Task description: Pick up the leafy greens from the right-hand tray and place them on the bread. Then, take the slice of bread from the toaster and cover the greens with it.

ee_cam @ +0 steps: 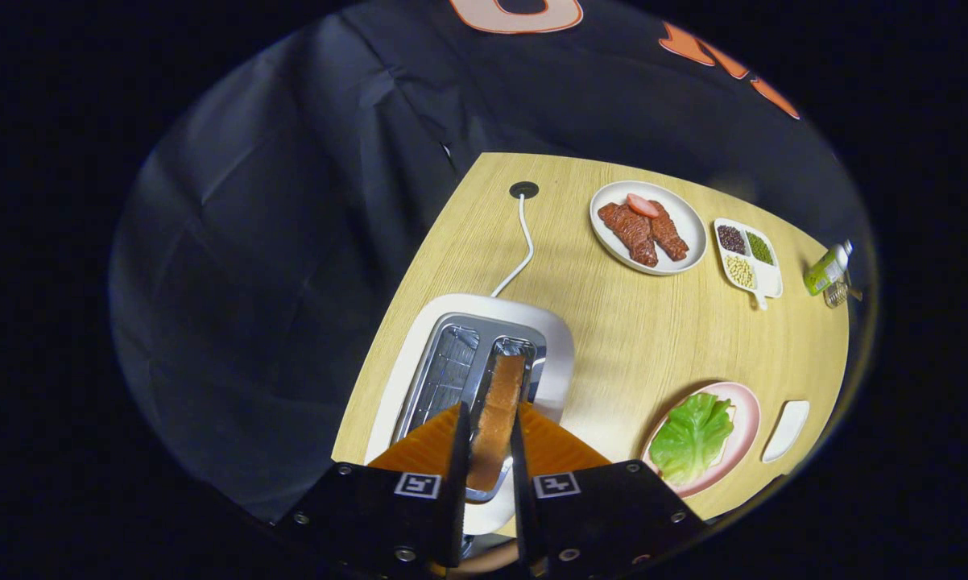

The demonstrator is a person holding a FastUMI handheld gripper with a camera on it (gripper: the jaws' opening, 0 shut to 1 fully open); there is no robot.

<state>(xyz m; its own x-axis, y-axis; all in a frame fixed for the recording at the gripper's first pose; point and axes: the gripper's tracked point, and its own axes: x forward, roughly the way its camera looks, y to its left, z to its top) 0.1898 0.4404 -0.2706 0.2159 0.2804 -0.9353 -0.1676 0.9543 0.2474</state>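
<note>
The white toaster (pixel 484 338) at the table's (pixel 653 338) left edge holds a browned bread slice (pixel 500 411) upright in one slot; the gripper (pixel 488 451) clamps its near end. A pink plate (pixel 746 419) near the right edge carries crinkled green lettuce (pixel 692 435).

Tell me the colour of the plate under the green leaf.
Pink, best seen in the gripper view: the plate holds the leaf, right of the toaster.

The claw (pixel 488 451) has a finger on each side of the bread slice (pixel 496 419) standing in the toaster (pixel 468 362) near the bench (pixel 637 338) edge; greens (pixel 691 435) lie on a pink plate (pixel 746 427).
</note>
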